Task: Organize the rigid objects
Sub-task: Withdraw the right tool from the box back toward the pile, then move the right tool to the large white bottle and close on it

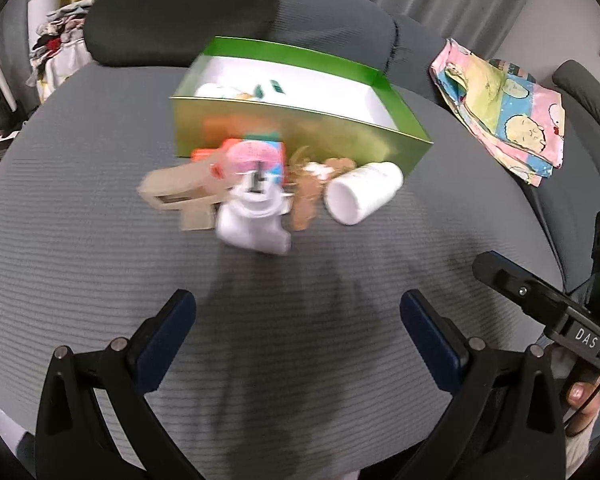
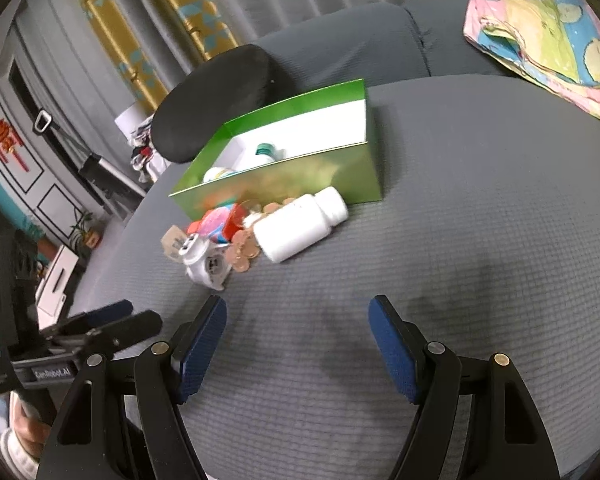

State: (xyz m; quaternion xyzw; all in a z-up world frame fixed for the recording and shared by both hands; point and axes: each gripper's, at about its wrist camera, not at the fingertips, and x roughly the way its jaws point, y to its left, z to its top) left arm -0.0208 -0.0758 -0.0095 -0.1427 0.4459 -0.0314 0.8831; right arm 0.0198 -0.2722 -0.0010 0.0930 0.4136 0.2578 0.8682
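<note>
Green open box (image 1: pixel 300 136) on grey cushion, few items inside. In front: white bottle (image 1: pixel 362 192) on its side, white toy (image 1: pixel 256 216), blurred small clutter.

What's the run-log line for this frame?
left gripper: open, empty | right gripper: open, empty | white bottle: lying outside green box | stage: approaching pile
</note>
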